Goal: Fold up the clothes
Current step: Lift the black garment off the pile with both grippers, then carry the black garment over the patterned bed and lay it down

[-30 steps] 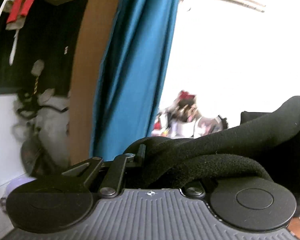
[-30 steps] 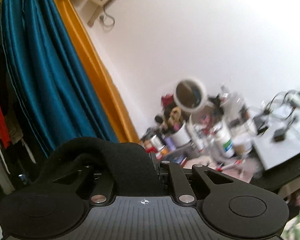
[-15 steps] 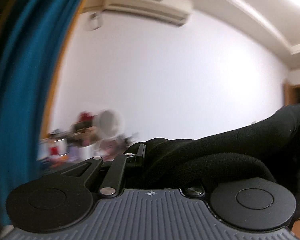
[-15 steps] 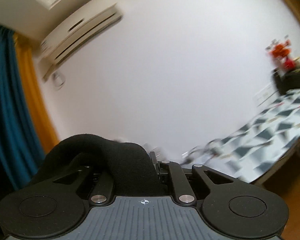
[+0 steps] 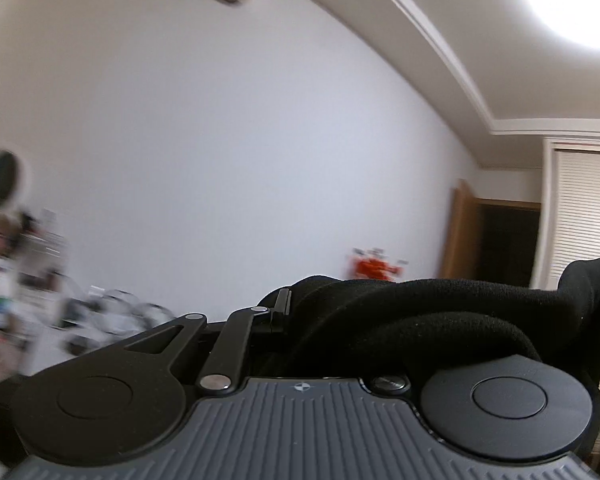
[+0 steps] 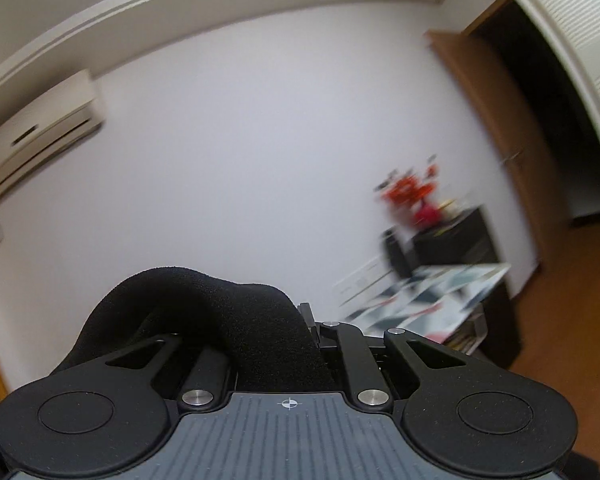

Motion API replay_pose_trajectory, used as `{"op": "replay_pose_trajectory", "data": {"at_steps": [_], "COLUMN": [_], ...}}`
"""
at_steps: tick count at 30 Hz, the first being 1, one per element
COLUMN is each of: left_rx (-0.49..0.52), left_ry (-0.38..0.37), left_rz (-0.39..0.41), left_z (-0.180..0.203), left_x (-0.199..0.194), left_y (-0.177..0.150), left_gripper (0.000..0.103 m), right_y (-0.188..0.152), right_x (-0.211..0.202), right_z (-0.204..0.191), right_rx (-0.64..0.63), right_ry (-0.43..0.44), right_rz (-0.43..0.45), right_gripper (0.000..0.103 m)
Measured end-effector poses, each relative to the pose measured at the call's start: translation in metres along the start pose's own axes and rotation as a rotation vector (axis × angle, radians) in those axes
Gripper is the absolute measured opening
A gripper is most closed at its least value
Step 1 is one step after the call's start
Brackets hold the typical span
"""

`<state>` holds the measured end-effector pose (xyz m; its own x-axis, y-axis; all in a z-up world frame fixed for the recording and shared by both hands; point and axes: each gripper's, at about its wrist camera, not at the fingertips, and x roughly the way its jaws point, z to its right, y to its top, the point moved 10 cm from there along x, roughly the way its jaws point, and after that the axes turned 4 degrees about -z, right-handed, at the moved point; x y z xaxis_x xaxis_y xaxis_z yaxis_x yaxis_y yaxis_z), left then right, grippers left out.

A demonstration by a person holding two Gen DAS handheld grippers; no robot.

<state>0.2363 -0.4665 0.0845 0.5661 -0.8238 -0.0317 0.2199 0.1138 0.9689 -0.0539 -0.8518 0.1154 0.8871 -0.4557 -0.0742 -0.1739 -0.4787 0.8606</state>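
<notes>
- left gripper (image 5: 288, 304) clamped on the black garment (image 5: 440, 304); cloth drapes over its right side
- right gripper (image 6: 306, 320) clamped on the same black garment (image 6: 220, 304), bunched over its left side
- both point level at a white wall (image 6: 260, 140)

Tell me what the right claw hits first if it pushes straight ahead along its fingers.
Past the black garment it grips, the right claw faces only open air, then probably the white wall; depth is unclear.

left gripper (image 5: 290, 312): closed, level | right gripper (image 6: 306, 320): closed, level
</notes>
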Motion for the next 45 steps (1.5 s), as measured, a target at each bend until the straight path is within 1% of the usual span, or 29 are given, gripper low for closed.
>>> {"op": "replay_pose_trajectory", "data": {"at_steps": [4, 6, 8, 9, 12, 14, 17, 19, 21, 23, 25, 27, 29, 30, 33, 35, 37, 39, 42, 43, 45], "left_rx": [0.018, 0.010, 0.000, -0.002, 0.010, 0.033, 0.069, 0.098, 0.120, 0.142, 0.139, 0.127, 0.112, 0.104, 0.086, 0.083, 0.097, 0.119, 0.134, 0.141, 0.155], "left_ry": [-0.096, -0.120, -0.136, -0.139, -0.138, -0.134, -0.116, -0.102, -0.104, -0.112, -0.101, -0.090, -0.079, -0.067, 0.011, 0.072, 0.146, 0.245, 0.396, 0.443, 0.534], "left_rz": [-0.009, -0.018, -0.027, -0.030, -0.043, -0.038, 0.001, 0.017, 0.021, 0.026, 0.017, 0.007, 0.009, 0.012, 0.014, 0.012, 0.005, -0.026, -0.129, -0.182, -0.304], "left_z": [0.044, 0.054, 0.060, 0.063, 0.061, 0.055, 0.038, 0.030, 0.024, 0.020, 0.020, 0.019, 0.020, 0.020, 0.017, 0.014, 0.011, 0.005, -0.012, -0.020, -0.036], "left_x": [0.055, 0.082, 0.109, 0.122, 0.170, 0.198, 0.238, 0.267, 0.297, 0.327, 0.359, 0.389, 0.417, 0.430, 0.477, 0.507, 0.531, 0.548, 0.573, 0.580, 0.591], "left_y": [-0.007, -0.011, -0.015, -0.018, -0.020, -0.015, 0.003, 0.016, 0.024, 0.030, 0.033, 0.036, 0.041, 0.043, 0.041, 0.035, 0.023, 0.005, -0.034, -0.053, -0.094], "left_gripper": [0.010, 0.010, 0.010, 0.010, 0.010, 0.010, 0.010, 0.010, 0.010, 0.010, 0.010, 0.010, 0.010, 0.010, 0.010, 0.010, 0.010, 0.010, 0.010, 0.010, 0.010], "right_y": [0.030, 0.038, 0.044, 0.046, 0.049, 0.050, 0.052, 0.060, 0.070, 0.083, 0.101, 0.127, 0.160, 0.176, 0.221, 0.239, 0.236, 0.231, 0.182, 0.155, 0.091], "right_x": [-0.002, 0.003, 0.020, 0.030, 0.078, 0.122, 0.195, 0.241, 0.287, 0.333, 0.381, 0.437, 0.493, 0.521, 0.604, 0.660, 0.723, 0.786, 0.879, 0.912, 0.972], "right_z": [0.055, 0.079, 0.104, 0.113, 0.137, 0.149, 0.162, 0.170, 0.178, 0.185, 0.192, 0.197, 0.194, 0.190, 0.178, 0.172, 0.175, 0.179, 0.201, 0.213, 0.237], "right_rx": [0.006, 0.029, 0.038, 0.024, 0.033, 0.094, 0.156, 0.190, 0.224, 0.235, 0.228, 0.213, 0.163, 0.130, 0.013, -0.064, -0.120, -0.176, -0.206, -0.209, -0.226], "right_ry": [-0.084, -0.117, -0.144, -0.153, -0.127, -0.098, -0.051, -0.022, 0.008, 0.032, 0.031, 0.046, 0.062, 0.074, 0.122, 0.163, 0.205, 0.246, 0.280, 0.275, 0.243], "right_rz": [0.070, 0.087, 0.092, 0.097, 0.113, 0.112, 0.115, 0.121, 0.122, 0.125, 0.120, 0.104, 0.107, 0.113, 0.136, 0.146, 0.108, 0.066, -0.080, -0.146, -0.300], "right_gripper": [0.010, 0.010, 0.010, 0.010, 0.010, 0.010, 0.010, 0.010, 0.010, 0.010, 0.010, 0.010, 0.010, 0.010, 0.010, 0.010, 0.010, 0.010, 0.010, 0.010, 0.011]}}
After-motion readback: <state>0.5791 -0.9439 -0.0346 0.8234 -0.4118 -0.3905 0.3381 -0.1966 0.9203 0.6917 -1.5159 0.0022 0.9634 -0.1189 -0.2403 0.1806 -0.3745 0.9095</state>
